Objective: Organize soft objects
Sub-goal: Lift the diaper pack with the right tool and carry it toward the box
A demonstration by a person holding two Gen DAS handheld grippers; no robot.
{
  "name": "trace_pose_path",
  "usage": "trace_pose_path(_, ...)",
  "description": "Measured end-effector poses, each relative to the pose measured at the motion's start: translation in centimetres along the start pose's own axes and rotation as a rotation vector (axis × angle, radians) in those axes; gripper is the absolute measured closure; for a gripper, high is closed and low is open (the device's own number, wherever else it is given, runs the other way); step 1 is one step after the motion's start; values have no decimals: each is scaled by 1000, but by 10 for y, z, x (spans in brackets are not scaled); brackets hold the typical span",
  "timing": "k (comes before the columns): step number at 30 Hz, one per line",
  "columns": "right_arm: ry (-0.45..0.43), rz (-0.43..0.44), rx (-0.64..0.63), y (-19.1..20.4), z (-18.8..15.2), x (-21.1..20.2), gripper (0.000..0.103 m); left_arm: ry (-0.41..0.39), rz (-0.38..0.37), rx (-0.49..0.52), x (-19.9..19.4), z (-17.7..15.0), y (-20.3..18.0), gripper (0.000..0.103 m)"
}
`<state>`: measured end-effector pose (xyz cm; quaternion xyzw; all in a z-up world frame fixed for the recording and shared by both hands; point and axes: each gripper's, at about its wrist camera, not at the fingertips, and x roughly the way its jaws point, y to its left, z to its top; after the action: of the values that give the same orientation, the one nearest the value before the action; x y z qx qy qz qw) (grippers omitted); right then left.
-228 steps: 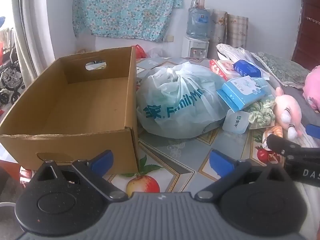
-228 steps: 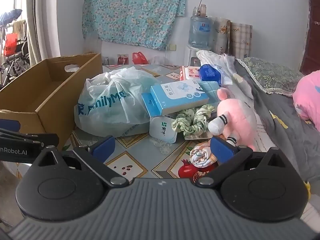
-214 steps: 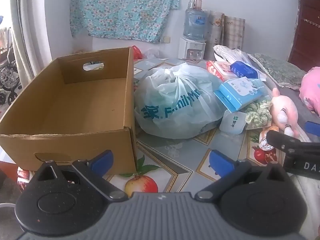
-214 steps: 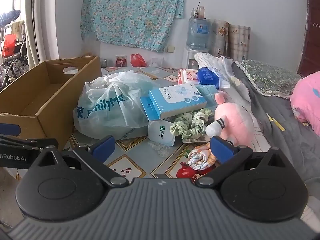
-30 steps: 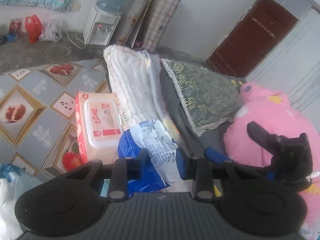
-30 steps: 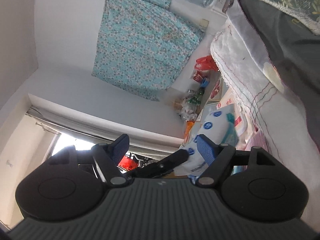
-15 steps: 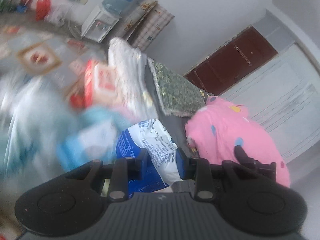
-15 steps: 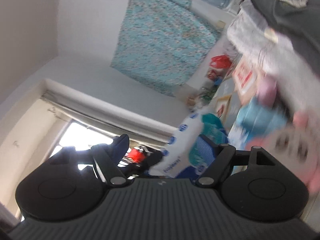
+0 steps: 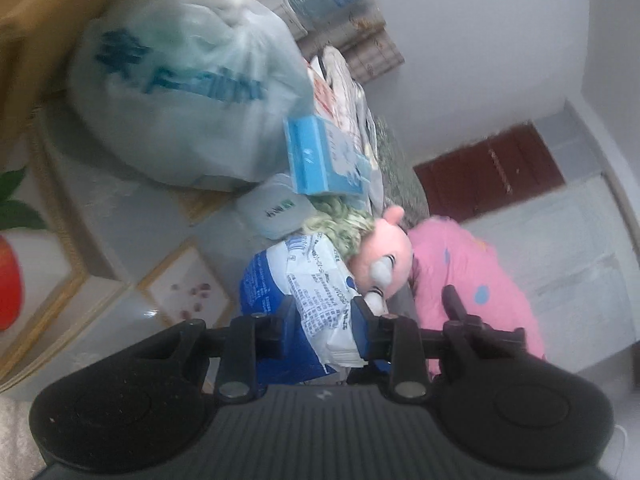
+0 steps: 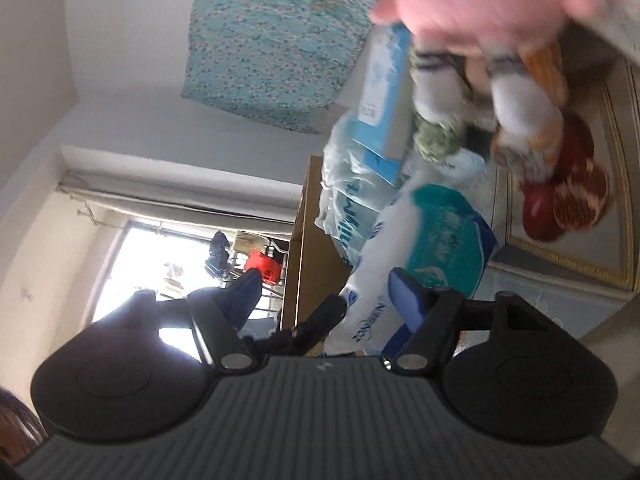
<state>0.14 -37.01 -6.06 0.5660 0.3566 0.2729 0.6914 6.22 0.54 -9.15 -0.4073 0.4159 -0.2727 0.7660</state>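
Between left gripper (image 9: pixel 322 322) fingers: blue-white tissue pack (image 9: pixel 298 304) clamped, small print unreadable. Right gripper (image 10: pixel 326 300) jaws spread, gripping nothing; same pack (image 10: pixel 420 248) ahead of it, lettering "TONISEN"-like, uncertain. Just beyond left gripper: pink plush toy (image 9: pixel 386 256), green scrunchie (image 9: pixel 336 226). Farther left: plastic bag (image 9: pixel 180 92), blue lettering blurred; cardboard box (image 9: pixel 36 12) behind.
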Motion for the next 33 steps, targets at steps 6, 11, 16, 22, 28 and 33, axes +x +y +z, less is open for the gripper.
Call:
trace_pose_path(6, 49, -46, -32, 6, -6, 33, 38, -33, 64, 55, -20, -4, 12, 65)
trace_pose_path(11, 110, -89, -17, 3, 0, 64, 38, -110, 65, 139, -51, -5, 7, 44)
trace_pose_path(16, 121, -133, -23, 1, 6, 68, 38, -134, 208, 316, -53, -6, -12, 39)
trace_pose_path(22, 115, -339, -120, 5, 20, 44, 39, -48, 339, 444, -30, -13, -15, 39)
trace_pose_path(28, 232, -379, -93, -17, 8, 70, 55, 57, 339, 399, -3, -1, 0, 52)
trace_pose_path(33, 204, -352, -90, -20, 8, 71, 58, 64, 301, 367, -2, 1, 4, 60)
